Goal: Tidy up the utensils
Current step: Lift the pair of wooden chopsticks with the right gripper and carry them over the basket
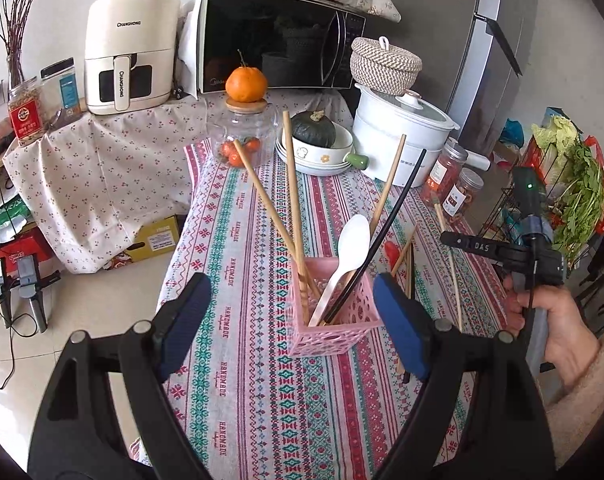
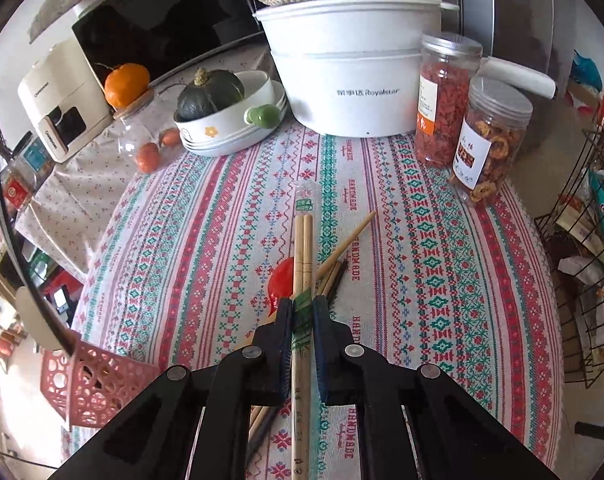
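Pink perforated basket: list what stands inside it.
The pink perforated plastic basket holds a white plastic spoon, one black chopstick and several bamboo chopsticks. Their lower ends are hidden behind its walls.

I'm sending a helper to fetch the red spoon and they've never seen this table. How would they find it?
Start at the big white pot at the back of the patterned tablecloth. Come forward to the loose chopsticks mid-table. The red spoon lies flat under them, the only solid red utensil; the white spoon stands in the pink basket.

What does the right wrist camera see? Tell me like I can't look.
The right gripper pinches a wrapped chopstick pair above a patterned tablecloth. More chopsticks and a red spoon lie underneath, a pink basket at left.
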Action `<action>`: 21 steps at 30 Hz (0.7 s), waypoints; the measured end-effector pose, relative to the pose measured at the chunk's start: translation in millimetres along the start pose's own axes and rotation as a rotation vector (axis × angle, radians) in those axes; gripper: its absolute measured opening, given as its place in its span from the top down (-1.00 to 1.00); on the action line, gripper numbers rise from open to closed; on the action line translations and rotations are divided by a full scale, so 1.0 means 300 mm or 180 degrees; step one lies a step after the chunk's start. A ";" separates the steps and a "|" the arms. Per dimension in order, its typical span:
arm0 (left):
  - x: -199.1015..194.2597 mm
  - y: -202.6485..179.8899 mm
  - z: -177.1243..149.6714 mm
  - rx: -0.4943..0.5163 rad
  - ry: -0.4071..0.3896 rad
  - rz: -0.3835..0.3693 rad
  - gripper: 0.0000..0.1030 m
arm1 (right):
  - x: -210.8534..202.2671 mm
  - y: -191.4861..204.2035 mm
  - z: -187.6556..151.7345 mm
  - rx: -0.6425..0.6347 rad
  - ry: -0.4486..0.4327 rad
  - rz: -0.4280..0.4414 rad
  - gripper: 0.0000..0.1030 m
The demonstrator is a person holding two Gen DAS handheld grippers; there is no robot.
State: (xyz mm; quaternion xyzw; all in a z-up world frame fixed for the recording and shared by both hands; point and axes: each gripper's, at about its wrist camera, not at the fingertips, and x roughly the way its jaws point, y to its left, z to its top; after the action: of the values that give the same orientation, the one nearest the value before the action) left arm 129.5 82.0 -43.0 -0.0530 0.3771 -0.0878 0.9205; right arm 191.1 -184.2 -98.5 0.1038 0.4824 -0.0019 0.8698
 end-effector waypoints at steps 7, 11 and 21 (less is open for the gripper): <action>0.016 0.039 -0.009 -0.0164 0.0207 -0.0004 -0.62 | -0.362 0.157 -0.041 0.0011 -0.1105 0.0487 0.81; 0.016 0.075 -0.008 -0.0220 0.0249 0.0022 -0.62 | -0.393 0.307 -0.065 0.0034 -0.1533 0.0687 0.81; -0.003 0.205 -0.010 -0.0354 0.0239 0.0269 -0.62 | -0.308 0.562 -0.125 0.0034 -0.2348 0.0394 0.81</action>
State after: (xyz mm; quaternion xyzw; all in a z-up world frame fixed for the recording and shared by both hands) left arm 134.2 142.4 -54.5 -0.0849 0.4176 -0.0297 0.9042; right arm 127.8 -21.5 -10.1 0.1296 0.1294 0.0108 0.9830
